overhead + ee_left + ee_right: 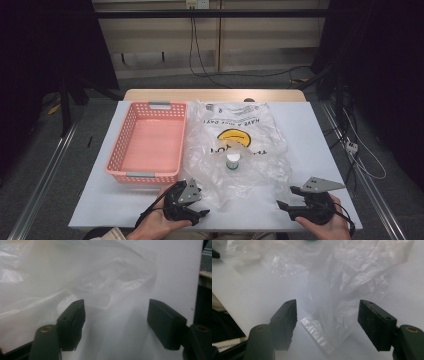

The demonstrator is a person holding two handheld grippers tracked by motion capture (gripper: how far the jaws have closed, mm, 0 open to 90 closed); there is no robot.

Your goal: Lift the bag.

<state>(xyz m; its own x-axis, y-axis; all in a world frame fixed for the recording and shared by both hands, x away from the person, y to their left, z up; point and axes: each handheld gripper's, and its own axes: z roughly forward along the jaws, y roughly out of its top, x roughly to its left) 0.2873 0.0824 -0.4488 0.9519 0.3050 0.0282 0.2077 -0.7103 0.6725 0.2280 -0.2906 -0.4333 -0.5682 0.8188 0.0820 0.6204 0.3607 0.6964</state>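
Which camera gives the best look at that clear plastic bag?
The high view: the whole plastic bag lies flat, its yellow print visible. The left gripper view shows a crumpled edge before open tongs; the right gripper view shows blurred folds.

A pink basket (146, 142) is sitting on the white table (310, 140), with cables (200, 55) trailing down behind.

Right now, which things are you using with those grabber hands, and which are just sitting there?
In use:
plastic bag, both grippers open at its near edge
left gripper
right gripper
small bottle inside the bag

Just sitting:
pink basket, empty, left of the bag
cables on the floor behind
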